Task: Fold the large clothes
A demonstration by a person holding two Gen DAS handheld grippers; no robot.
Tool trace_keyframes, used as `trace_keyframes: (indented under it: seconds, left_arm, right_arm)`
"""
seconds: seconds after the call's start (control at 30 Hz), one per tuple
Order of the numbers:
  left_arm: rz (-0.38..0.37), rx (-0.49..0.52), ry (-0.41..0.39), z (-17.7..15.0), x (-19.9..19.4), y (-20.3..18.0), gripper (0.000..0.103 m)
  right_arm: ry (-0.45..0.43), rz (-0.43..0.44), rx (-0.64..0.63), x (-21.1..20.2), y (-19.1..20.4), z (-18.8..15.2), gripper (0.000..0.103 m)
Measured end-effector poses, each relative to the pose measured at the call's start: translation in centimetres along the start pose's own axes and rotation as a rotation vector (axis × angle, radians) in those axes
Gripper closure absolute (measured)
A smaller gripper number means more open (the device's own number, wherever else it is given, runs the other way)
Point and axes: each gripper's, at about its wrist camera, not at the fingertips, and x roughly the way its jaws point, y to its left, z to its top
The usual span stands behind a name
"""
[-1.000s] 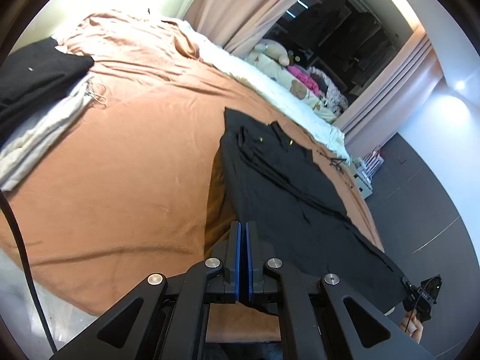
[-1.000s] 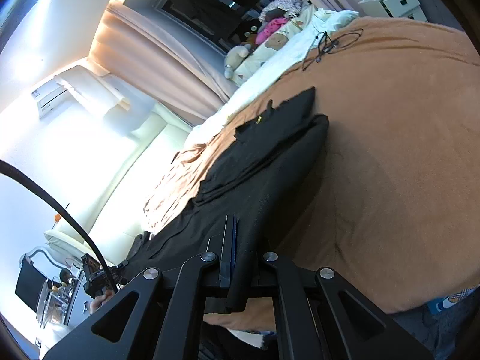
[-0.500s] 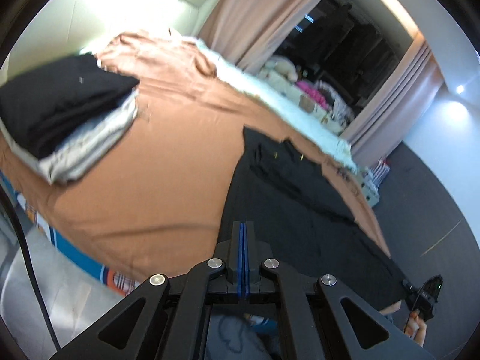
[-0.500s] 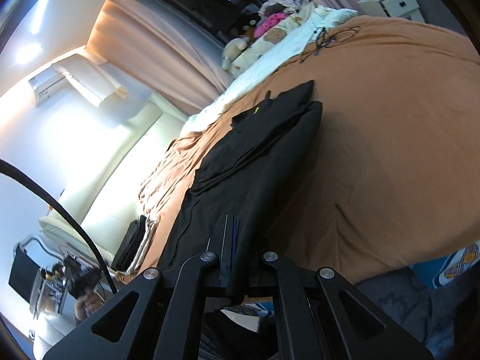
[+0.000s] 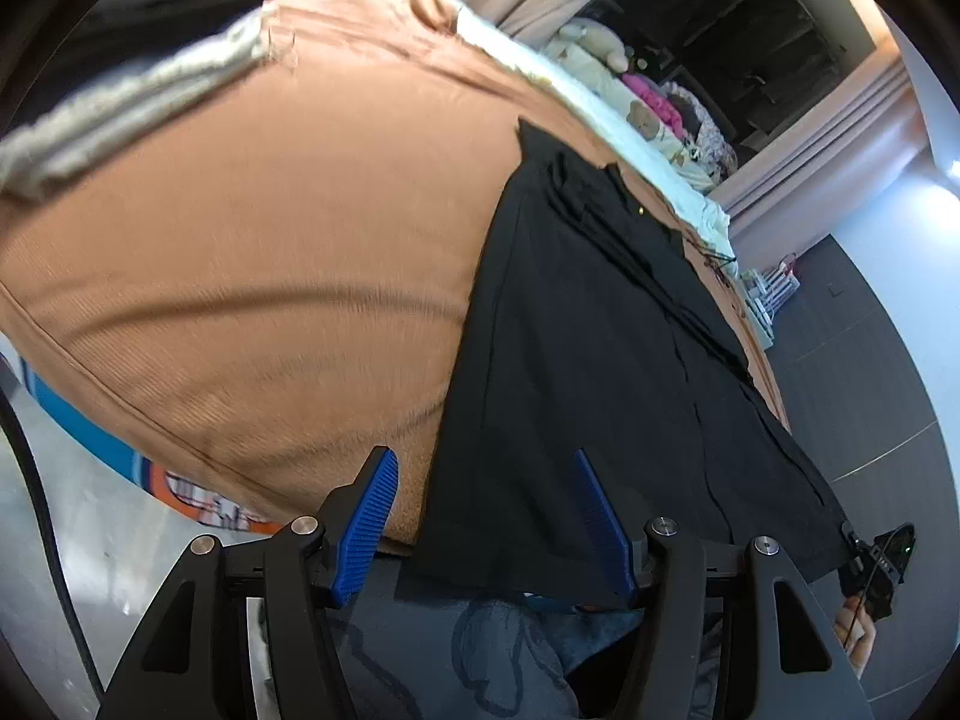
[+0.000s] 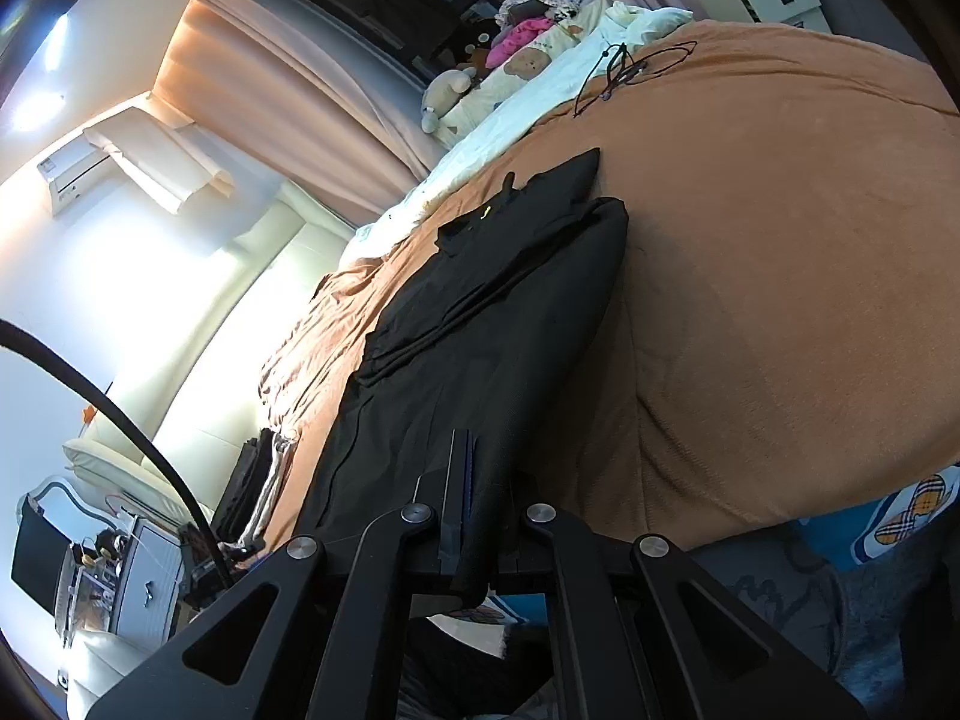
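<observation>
a bedroom, with a wide bed (image 5: 252, 252) under a brown cover filling most of both views, curtains and a dark wardrobe opening behind it.

the black garment (image 5: 588, 360) lies stretched along the bed, running from the near edge, where i stand, up toward the white bedding and plush toys at the far side. in my right view the same garment (image 6: 480, 324) already looks doubled lengthwise: one long edge is rolled over as a fold and a narrower layer sits on top near its far end. so i judge the first lengthwise fold as done, or close to it, and the garment as still long. the crosswise folds that would bring it down to a compact stack look to be still ahead.

my left hand-held gripper (image 5: 483, 516) is spread wide, its blue pads on either side of the garment's near hem, gripping nothing. my right hand-held gripper (image 6: 462, 480) is pressed together, pinching the near edge of the black cloth, which hangs down between the fingers.

beyond the garment, away from the curtains, a pile of folded clothes (image 5: 120, 48), black over grey, sits on the bed. a thin black cord (image 6: 624, 69) lies on the cover near the white bedding.
</observation>
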Motion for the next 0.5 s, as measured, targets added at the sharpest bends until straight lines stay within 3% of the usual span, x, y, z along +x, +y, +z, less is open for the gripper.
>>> trace_keyframes:
  seconds: [0.3, 0.4, 0.5]
  left_arm:
    - [-0.058, -0.033, 0.064, -0.2, 3.1, 1.0, 0.043]
    - [-0.149, -0.084, 0.127, -0.9, 4.0, 1.1, 0.054]
    - [-0.14, -0.078, 0.108, -1.2, 4.1, 1.0, 0.063]
  right_arm:
    - [0.011, -0.012, 0.0, 1.0, -0.1, 0.4, 0.103]
    - [0.014, -0.015, -0.002, 1.0, -0.3, 0.2, 0.103]
    - [0.012, -0.013, 0.001, 1.1, -0.6, 0.2, 0.103]
